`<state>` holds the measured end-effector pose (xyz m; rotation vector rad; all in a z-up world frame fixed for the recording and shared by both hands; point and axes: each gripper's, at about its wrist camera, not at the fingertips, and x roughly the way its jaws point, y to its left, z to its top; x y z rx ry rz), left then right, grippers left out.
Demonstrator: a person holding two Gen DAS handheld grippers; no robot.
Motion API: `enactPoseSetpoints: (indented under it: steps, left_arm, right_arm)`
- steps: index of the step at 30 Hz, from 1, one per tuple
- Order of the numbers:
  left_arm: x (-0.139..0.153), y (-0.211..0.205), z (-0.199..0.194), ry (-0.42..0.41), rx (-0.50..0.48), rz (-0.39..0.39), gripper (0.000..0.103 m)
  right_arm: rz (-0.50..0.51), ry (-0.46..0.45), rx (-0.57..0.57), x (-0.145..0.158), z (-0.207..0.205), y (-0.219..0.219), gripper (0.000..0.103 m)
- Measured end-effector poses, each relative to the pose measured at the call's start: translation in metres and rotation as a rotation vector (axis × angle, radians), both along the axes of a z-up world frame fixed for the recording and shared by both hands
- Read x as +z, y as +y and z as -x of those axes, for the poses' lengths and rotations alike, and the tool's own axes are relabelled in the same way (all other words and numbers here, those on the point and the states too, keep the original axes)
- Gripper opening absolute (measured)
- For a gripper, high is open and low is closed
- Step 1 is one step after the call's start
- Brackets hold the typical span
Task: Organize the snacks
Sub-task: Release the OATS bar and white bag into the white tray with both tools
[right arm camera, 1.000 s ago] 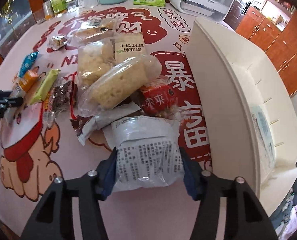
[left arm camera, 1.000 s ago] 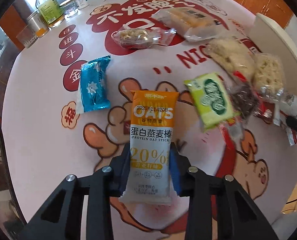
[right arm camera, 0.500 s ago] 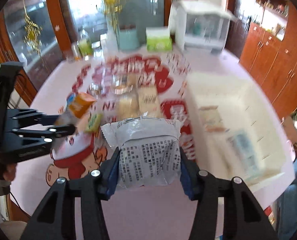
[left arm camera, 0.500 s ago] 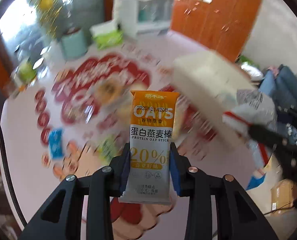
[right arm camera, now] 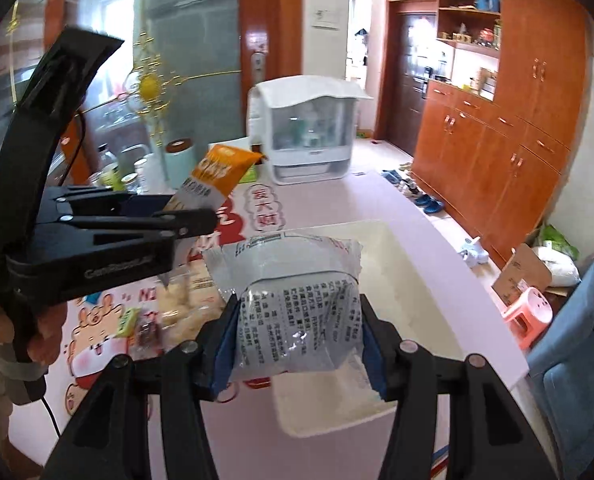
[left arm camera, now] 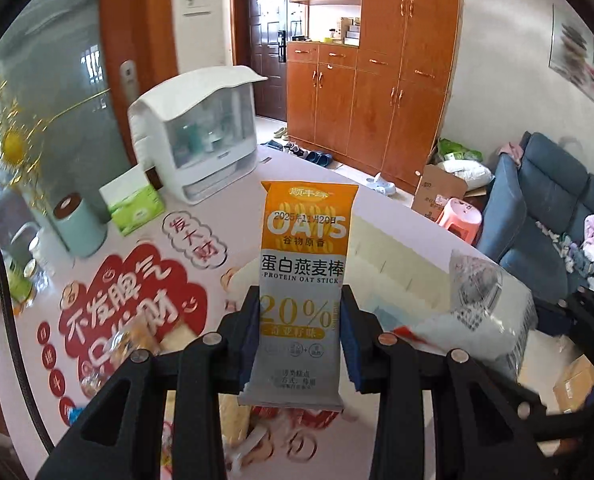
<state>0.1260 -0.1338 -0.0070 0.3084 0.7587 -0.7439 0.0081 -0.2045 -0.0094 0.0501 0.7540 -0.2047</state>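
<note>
An orange and white protein oat stick (left arm camera: 303, 264) stands upright between the blue pads of my left gripper (left arm camera: 299, 312), which is shut on its lower half. Seen from the right wrist, that gripper (right arm camera: 193, 216) hovers at the left with the oat stick (right arm camera: 213, 176) angled up. My right gripper (right arm camera: 297, 320) grips a silvery white snack packet (right arm camera: 297, 280) with small printed text; its jaws are opening slightly while the pads still touch the packet. Both are raised above the table. The white compartment bin (right arm camera: 401, 272) lies just beyond the packet and shows behind the oat stick as the bin (left arm camera: 389, 256).
Several loose snacks (right arm camera: 177, 304) lie on the pink printed tablecloth (left arm camera: 137, 312) at the left. At the table's far end stand a white lidded appliance (left arm camera: 201, 140), a green tissue box (left arm camera: 133, 204) and a mint canister (left arm camera: 77, 228). A hand (right arm camera: 37, 336) holds the left gripper.
Both grippers have lifted off the table with their snacks and swung towards the white bin. The views now tilt up across the room instead of down at the tabletop.
</note>
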Motion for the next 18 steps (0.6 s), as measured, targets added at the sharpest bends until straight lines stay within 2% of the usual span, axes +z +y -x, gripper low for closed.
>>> enactPoseSetpoints:
  steps: [7, 14, 15, 17, 18]
  left_arm:
    - [-0.024, -0.062, -0.017, 0.05, 0.031, -0.05, 0.035]
    - [-0.045, -0.091, -0.024, 0.061, 0.066, -0.095, 0.043]
    - [-0.048, -0.094, -0.024, 0.062, 0.077, -0.105, 0.047]
    - [-0.052, -0.096, -0.024, 0.068, 0.093, -0.111, 0.083]
    - [-0.053, -0.096, -0.023, 0.063, 0.107, -0.105, 0.087]
  right_arm:
    - [0.001, 0.029, -0.019, -0.014, -0.011, -0.046, 0.056]
    - [-0.037, 0.107, -0.025, -0.044, -0.019, -0.084, 0.059]
    - [-0.041, 0.117, -0.025, -0.048, -0.018, -0.087, 0.061]
    - [-0.036, 0.135, -0.019, -0.056, -0.019, -0.092, 0.062]
    - [-0.031, 0.139, -0.012, -0.059, -0.019, -0.093, 0.062]
